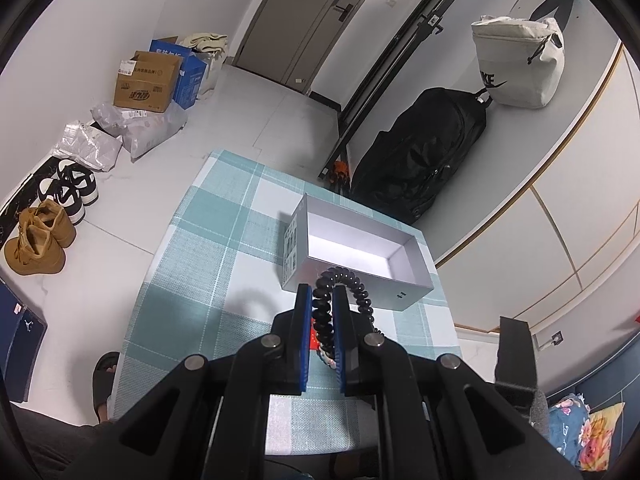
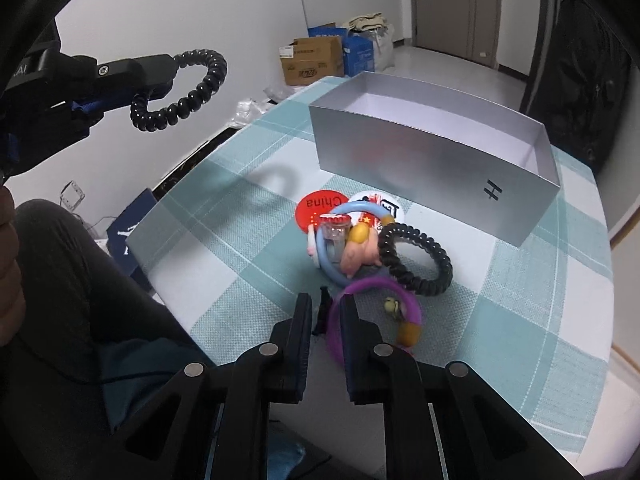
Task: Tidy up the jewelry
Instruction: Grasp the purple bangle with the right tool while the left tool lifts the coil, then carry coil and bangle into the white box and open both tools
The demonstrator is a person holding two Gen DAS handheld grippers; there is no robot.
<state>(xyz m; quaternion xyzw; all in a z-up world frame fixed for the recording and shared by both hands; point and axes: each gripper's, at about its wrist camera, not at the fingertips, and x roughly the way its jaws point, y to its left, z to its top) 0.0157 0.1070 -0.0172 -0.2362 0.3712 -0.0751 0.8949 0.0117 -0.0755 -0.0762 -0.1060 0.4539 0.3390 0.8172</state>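
Observation:
My left gripper [image 1: 322, 294] is shut on a black spiral hair tie [image 1: 352, 282] and holds it in the air just before the near wall of the open silver box [image 1: 404, 294]. In the right wrist view it [image 2: 164, 76] hangs high at the left with the tie [image 2: 188, 92]. My right gripper [image 2: 325, 303] hovers low over the checked cloth, jaws a little apart, with a small black clip [image 2: 323, 312] and the edge of a purple ring [image 2: 396, 300] between them. A pile lies ahead: blue ring [image 2: 326, 256], second black spiral tie [image 2: 416, 264], pink pig charm [image 2: 358, 254], red China badge [image 2: 320, 206].
The silver box [image 2: 432, 168] stands behind the pile on the teal checked tablecloth [image 2: 248, 240]. Shoes [image 1: 40, 236], cardboard boxes [image 1: 146, 82] and a black bag [image 1: 420, 152] lie on the floor beyond the table. My leg [image 2: 60, 300] is at the table's left edge.

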